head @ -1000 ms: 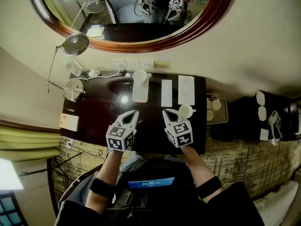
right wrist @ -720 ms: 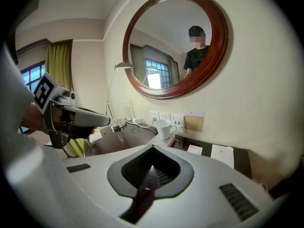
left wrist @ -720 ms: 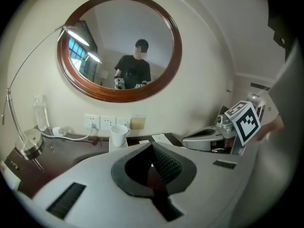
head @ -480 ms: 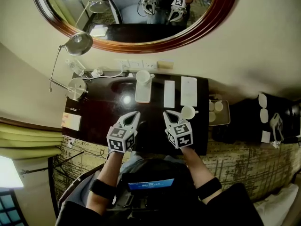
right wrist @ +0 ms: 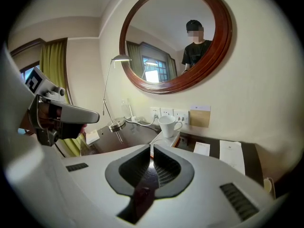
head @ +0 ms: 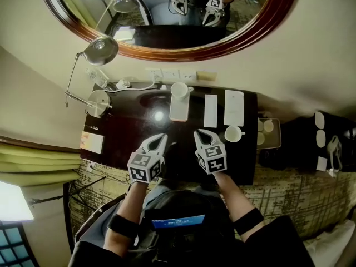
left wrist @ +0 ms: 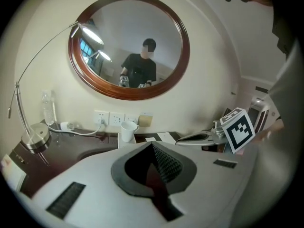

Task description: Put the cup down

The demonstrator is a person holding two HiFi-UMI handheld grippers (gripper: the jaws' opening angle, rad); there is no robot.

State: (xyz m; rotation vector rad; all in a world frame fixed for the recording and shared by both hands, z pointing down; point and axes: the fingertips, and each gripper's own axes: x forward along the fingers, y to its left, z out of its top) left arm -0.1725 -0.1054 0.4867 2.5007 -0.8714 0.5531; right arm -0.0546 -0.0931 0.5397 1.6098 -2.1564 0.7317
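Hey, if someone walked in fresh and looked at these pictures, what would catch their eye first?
The big oval mirror in a dark wood frame hangs on the wall above the dark desk. Next come the two claws at the desk's near edge: the left claw shut, the right claw with jaws just opening and nothing between them. A white cup stands right of the right claw, apart from it.

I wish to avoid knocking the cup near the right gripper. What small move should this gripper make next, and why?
Probably pull the right gripper straight back toward the person, away from the cup. The cup stands upright on the desk close beside it, and the jaws, which have just been opening slightly, hold nothing, so the putting down looks done.
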